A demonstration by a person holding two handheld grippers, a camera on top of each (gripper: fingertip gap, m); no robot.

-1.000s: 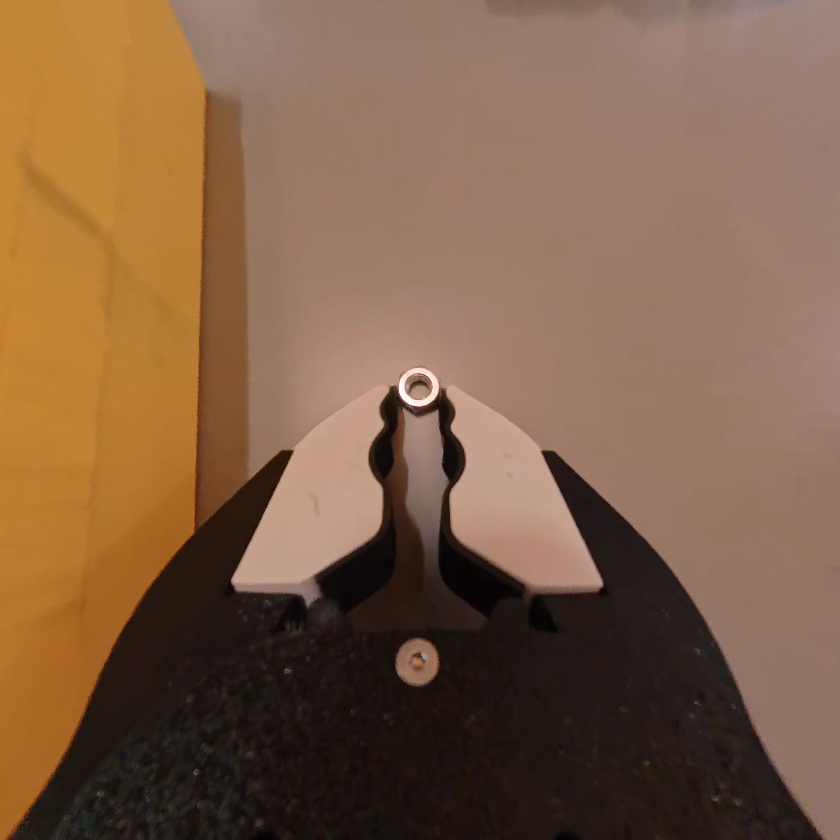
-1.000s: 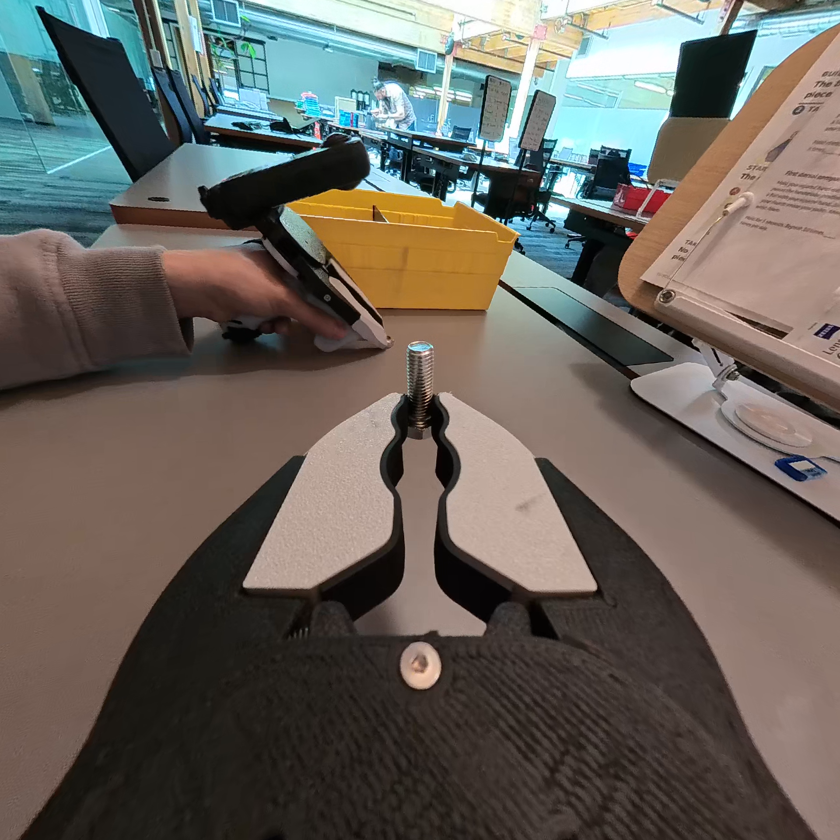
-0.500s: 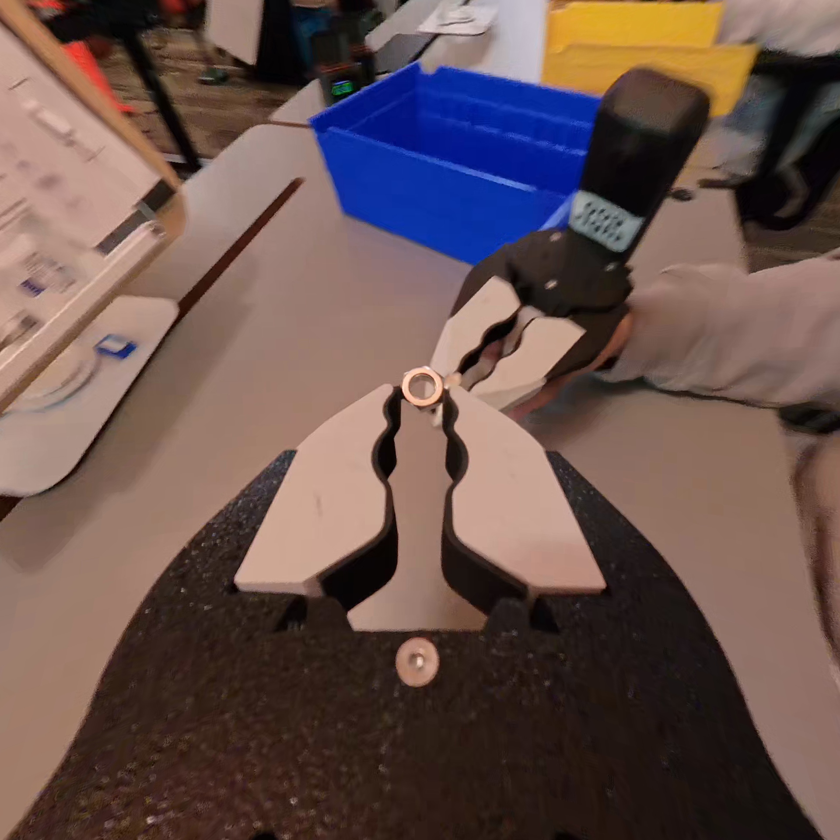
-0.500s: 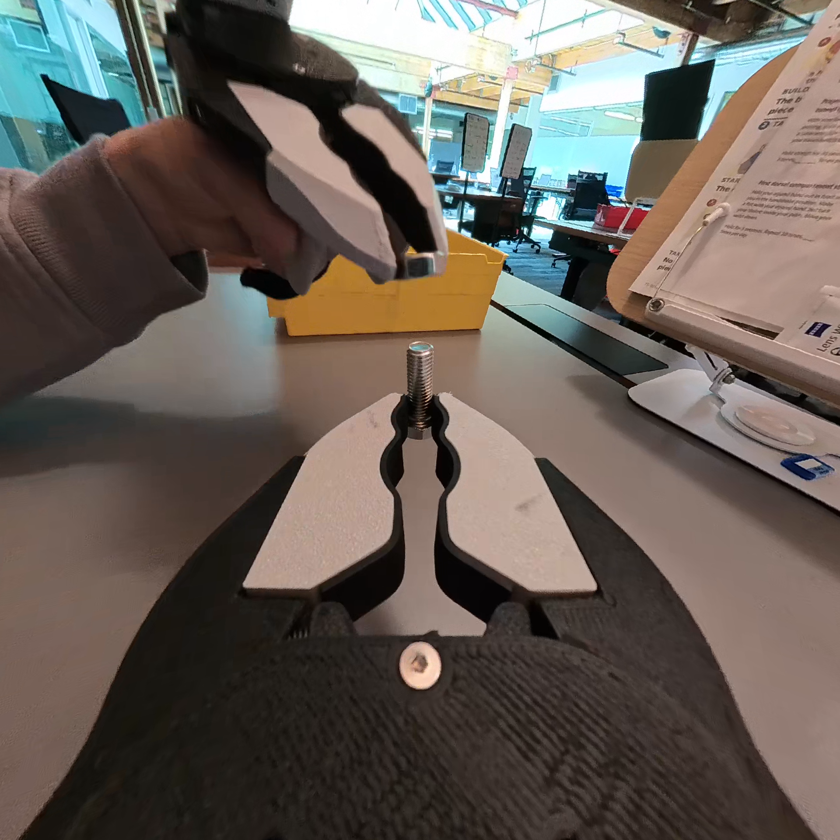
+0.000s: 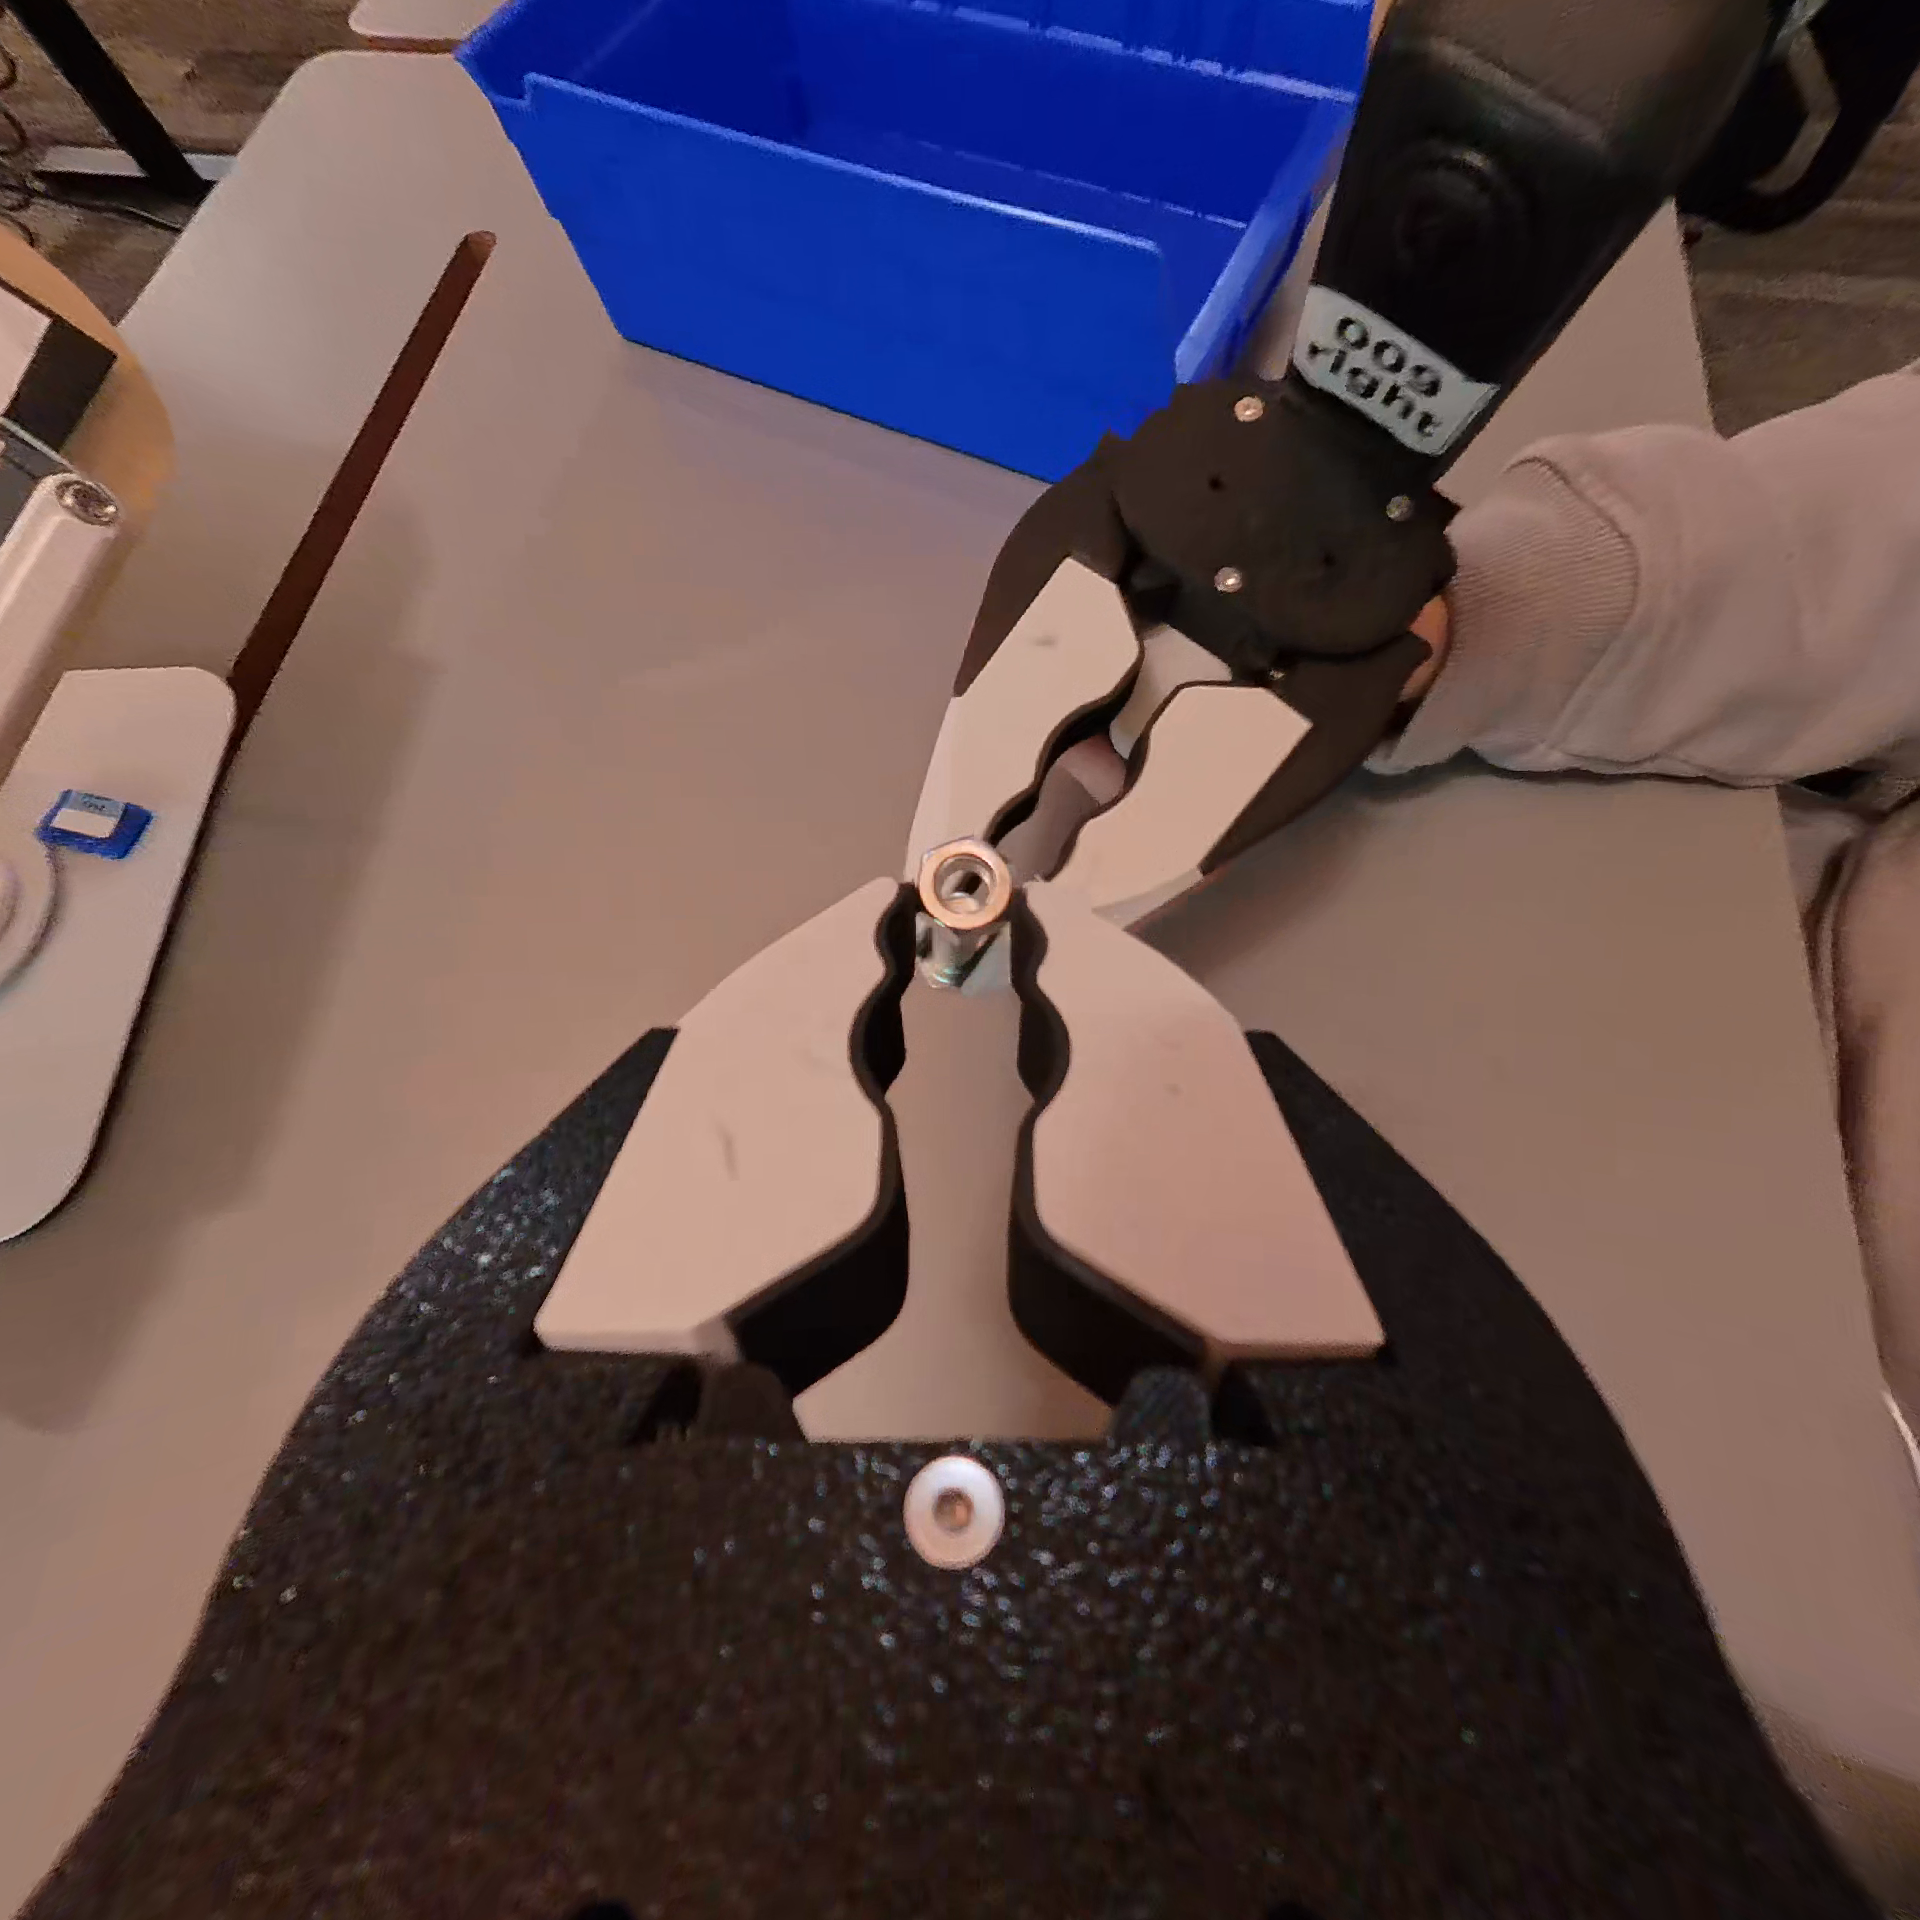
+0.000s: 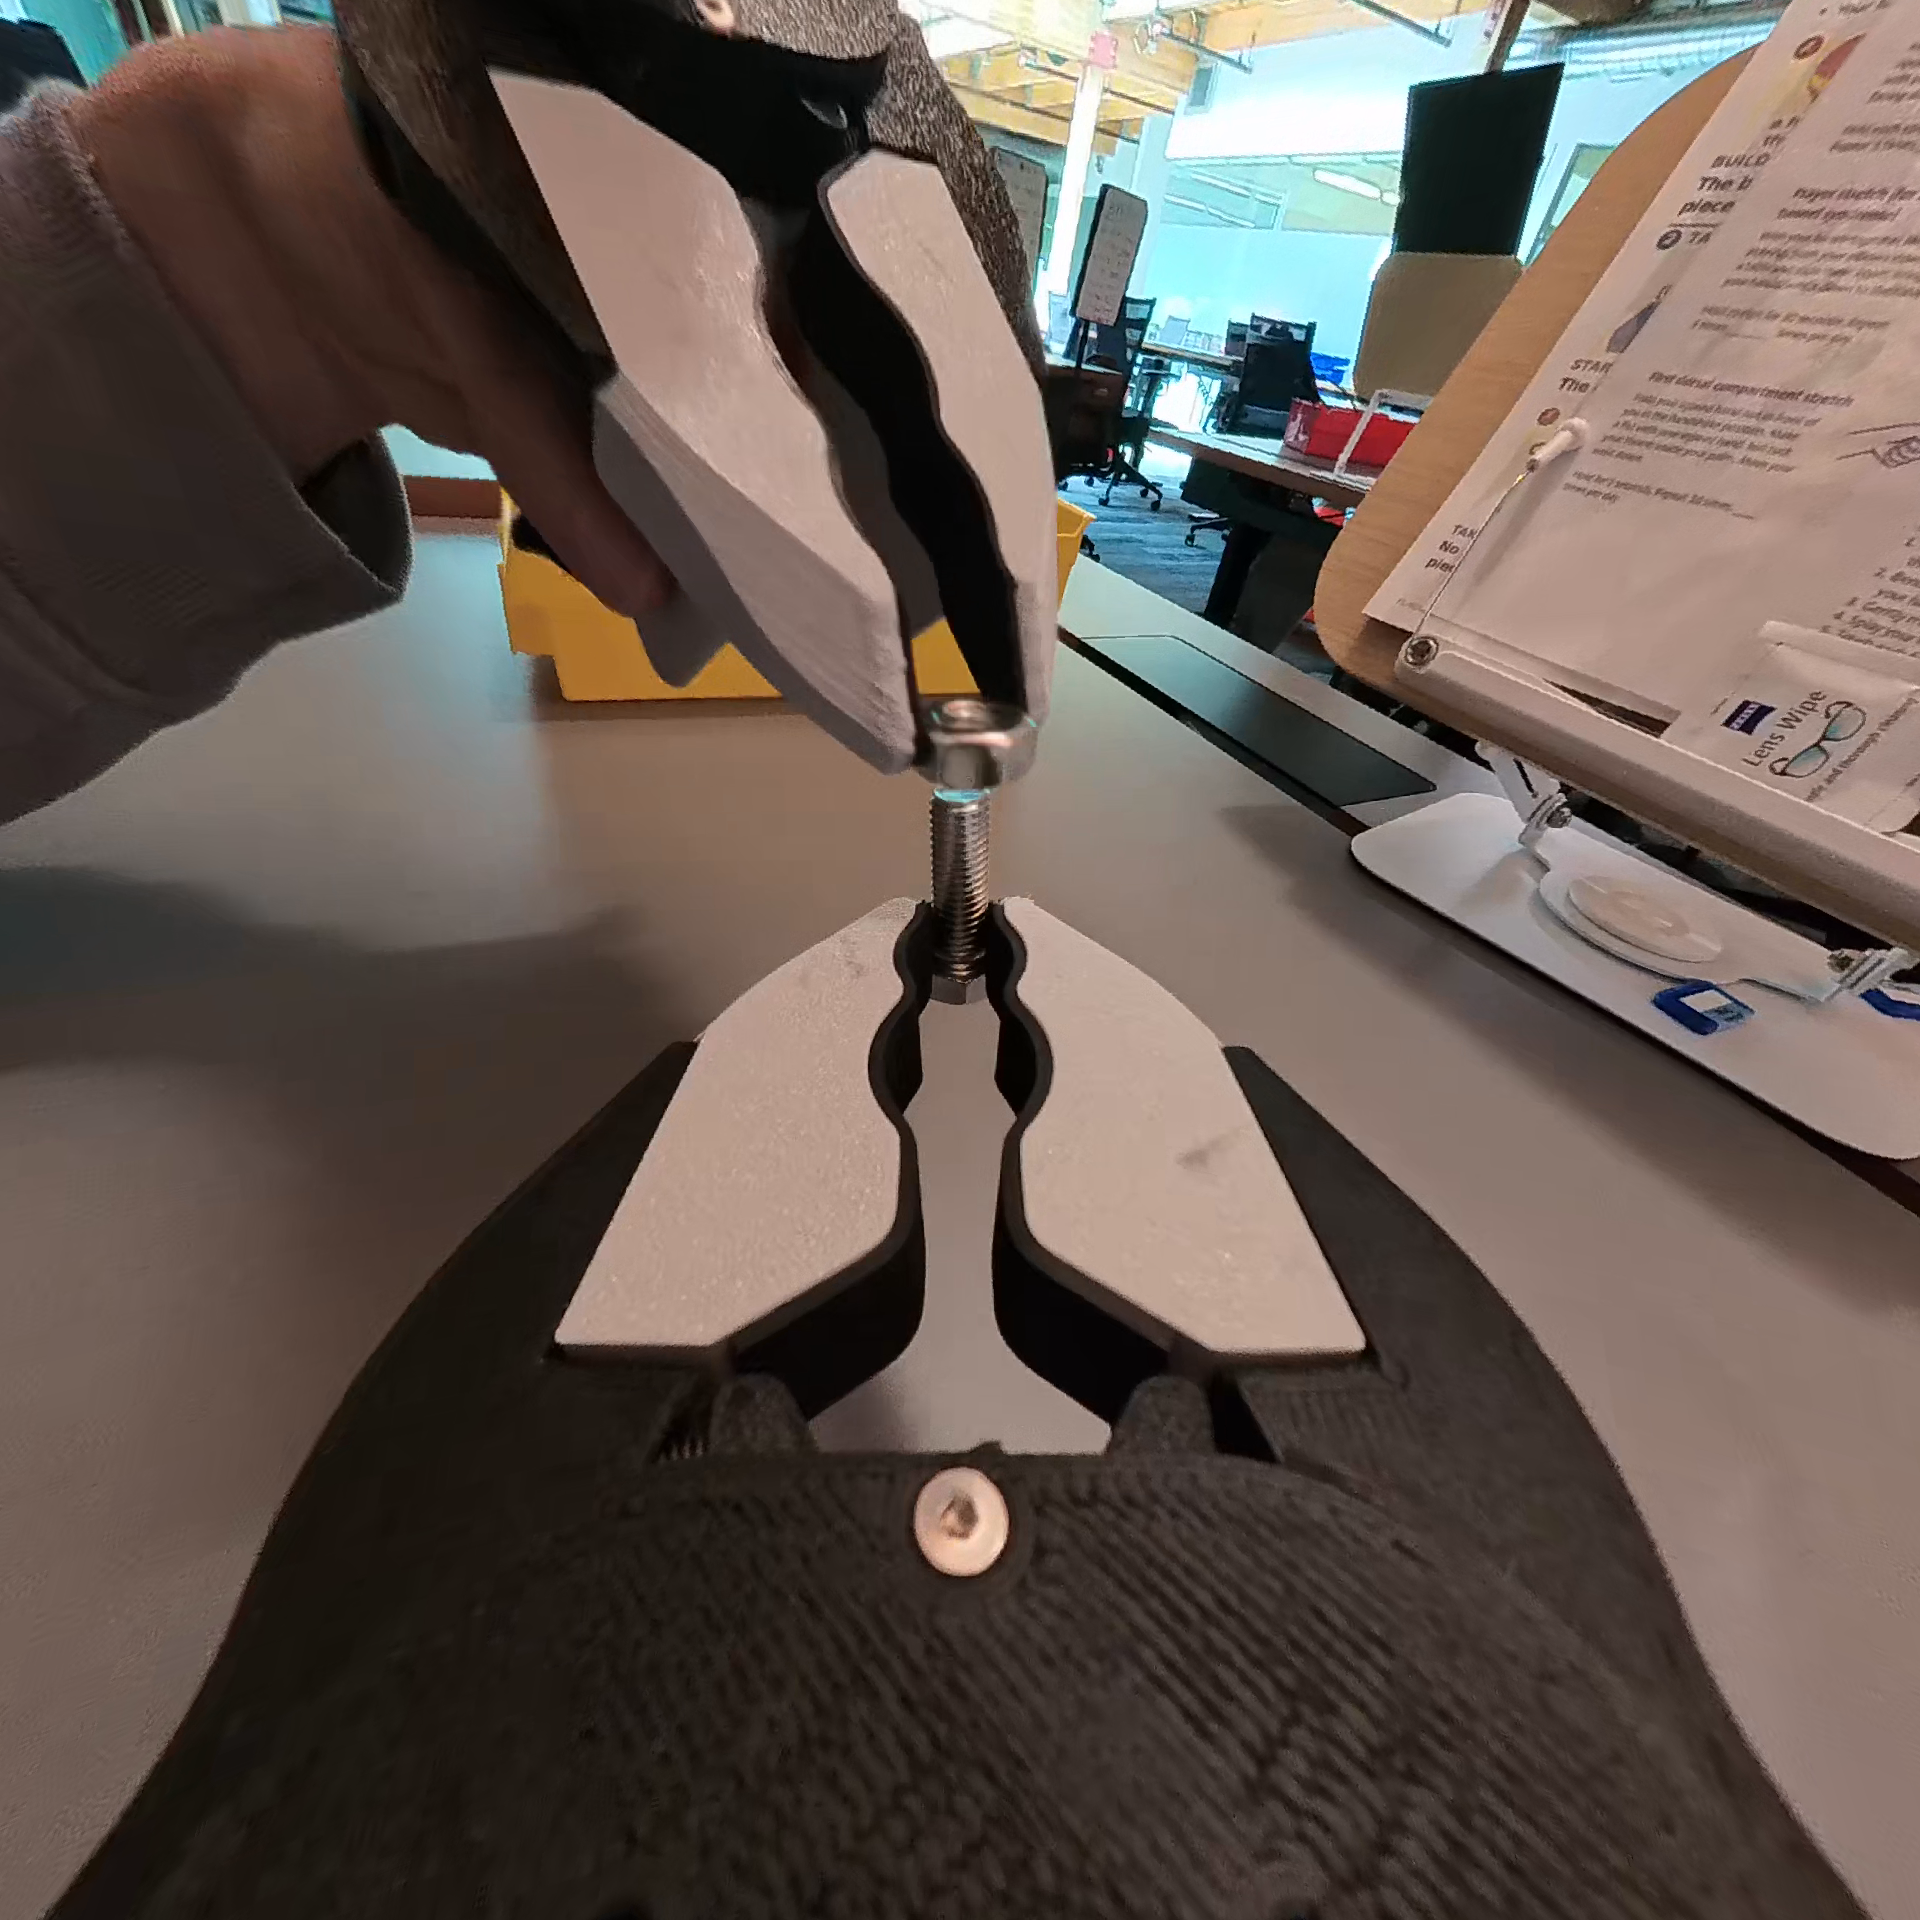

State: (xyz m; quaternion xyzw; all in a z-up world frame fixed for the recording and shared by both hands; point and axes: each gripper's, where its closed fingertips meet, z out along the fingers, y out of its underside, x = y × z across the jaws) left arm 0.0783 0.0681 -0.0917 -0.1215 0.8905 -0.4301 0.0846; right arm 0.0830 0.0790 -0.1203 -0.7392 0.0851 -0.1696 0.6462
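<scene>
A: Left gripper (image 5: 961, 914): jaws clenched on hex nut (image 5: 964, 883), directly above the bolt (image 6: 958, 894), touching its tip.
B: Right gripper (image 6: 961, 940): jaws clamping bolt upright above worktop (image 6: 312, 831). Blue bin (image 5: 883, 260) beyond bolt. Nut seated, not threaded.

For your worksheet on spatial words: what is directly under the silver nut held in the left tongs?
Under the nut stands an upright threaded bolt, its top right at the nut's underside, gripped lower down by the right tongs. Whether the threads have engaged is hidden by the nut.
</scene>
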